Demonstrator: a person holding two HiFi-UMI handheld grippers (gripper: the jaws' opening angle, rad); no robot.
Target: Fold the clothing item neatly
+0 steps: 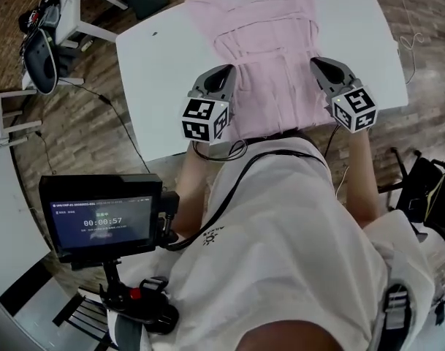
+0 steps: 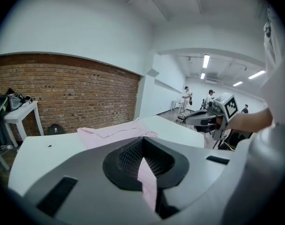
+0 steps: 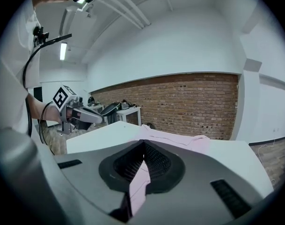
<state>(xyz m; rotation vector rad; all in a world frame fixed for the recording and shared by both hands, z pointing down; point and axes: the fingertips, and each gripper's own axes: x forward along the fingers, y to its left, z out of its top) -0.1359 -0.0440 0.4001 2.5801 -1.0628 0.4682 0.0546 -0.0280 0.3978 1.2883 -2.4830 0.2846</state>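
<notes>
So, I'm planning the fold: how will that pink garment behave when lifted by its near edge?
Probably floppy: the pink garment shows soft creases between the left gripper and right gripper. Likely light, since a thin pinched fold holds in each. It may bunch on the white table rather than slide flat.

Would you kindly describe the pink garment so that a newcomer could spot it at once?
Find the big white rectangular table on the wooden floor. Down its middle lies a pale pink fabric garment, its near edge pinched by the left gripper and the right gripper. It is the only cloth on that white top.
</notes>
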